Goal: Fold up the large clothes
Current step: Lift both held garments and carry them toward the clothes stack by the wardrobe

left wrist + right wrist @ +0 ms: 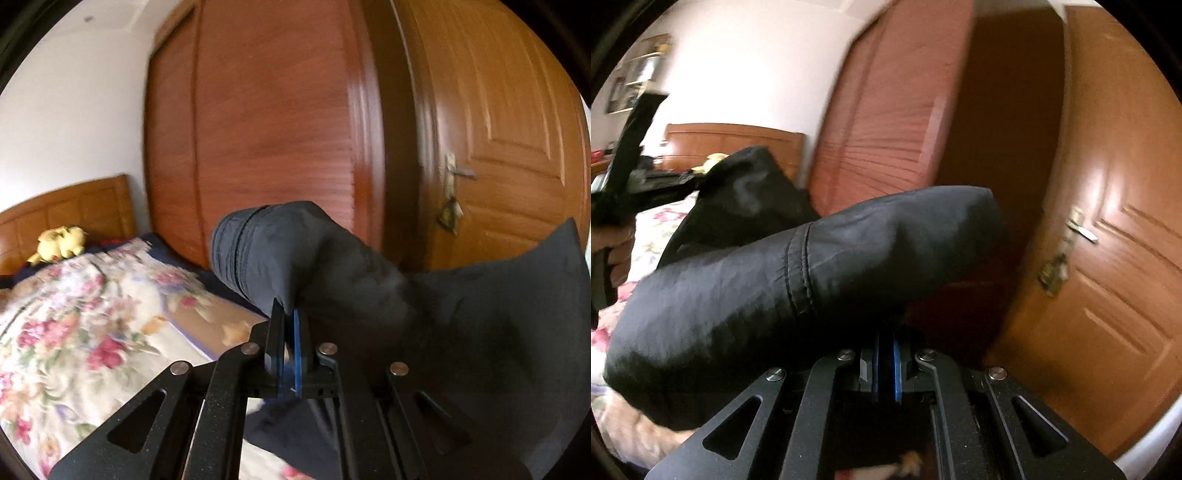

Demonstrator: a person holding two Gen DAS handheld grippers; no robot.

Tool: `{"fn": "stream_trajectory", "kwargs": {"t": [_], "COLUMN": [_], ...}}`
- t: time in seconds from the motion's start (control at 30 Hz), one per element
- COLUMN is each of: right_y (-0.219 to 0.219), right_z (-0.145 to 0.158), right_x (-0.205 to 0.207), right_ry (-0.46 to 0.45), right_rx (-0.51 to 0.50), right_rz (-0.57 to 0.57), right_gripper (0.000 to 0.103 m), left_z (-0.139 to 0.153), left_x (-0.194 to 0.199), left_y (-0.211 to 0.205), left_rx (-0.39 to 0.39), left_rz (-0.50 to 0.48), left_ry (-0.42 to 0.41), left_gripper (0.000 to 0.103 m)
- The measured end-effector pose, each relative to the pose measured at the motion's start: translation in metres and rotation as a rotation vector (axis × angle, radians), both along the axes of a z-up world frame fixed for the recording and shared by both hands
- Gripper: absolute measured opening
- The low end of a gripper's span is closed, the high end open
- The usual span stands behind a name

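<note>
Only rightward: left gripper (pixel 698 173), hand (pixel 613 236).

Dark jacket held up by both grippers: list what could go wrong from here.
1. The left gripper pinches only a thin edge of the dark jacket; it could slip free.
2. Fabric bunches over the right gripper, so the fold may come out crooked.
3. Hanging fabric may drag the floral quilt.

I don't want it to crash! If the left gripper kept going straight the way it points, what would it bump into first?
The left gripper is shut on the dark garment, which bunches right in front of it. Past that cloth, the first hard thing looks like the reddish slatted wardrobe, though how far off is unclear.
</note>
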State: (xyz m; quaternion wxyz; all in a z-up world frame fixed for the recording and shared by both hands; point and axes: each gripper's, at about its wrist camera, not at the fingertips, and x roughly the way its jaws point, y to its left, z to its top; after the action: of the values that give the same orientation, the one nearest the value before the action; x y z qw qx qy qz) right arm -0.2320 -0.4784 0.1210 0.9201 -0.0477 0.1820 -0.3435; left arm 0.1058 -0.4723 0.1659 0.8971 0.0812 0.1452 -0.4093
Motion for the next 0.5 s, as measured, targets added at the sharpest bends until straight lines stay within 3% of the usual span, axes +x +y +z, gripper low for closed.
{"fn": "stream_trajectory", "kwargs": {"t": [0.23,0.37,0.5], "right_y": [-0.006,0.003,0.010], "right_z": [-0.061,-0.074,-0.058], "right_x": [-0.004,-0.008,-0.017], "right_ry": [0.073,0.074,0.032], "right_rx": [0.108,0.141,0.156], "right_rz": [-0.059,-0.077,-0.103], "right_gripper": [0.005,0.006,0.020], "left_z": [-0.055,-0.077,-0.074], "left_x": [0.006,0.007,0.006], "left_y": [-0.019,-0.030,-0.023], "left_rx": [0.135,0.252,0.213], "left_rz": [0.049,0.067,0.059], "left_ry": [0.029,0.018,0.036], "left_gripper": [0.004,0.005,0.005]}}
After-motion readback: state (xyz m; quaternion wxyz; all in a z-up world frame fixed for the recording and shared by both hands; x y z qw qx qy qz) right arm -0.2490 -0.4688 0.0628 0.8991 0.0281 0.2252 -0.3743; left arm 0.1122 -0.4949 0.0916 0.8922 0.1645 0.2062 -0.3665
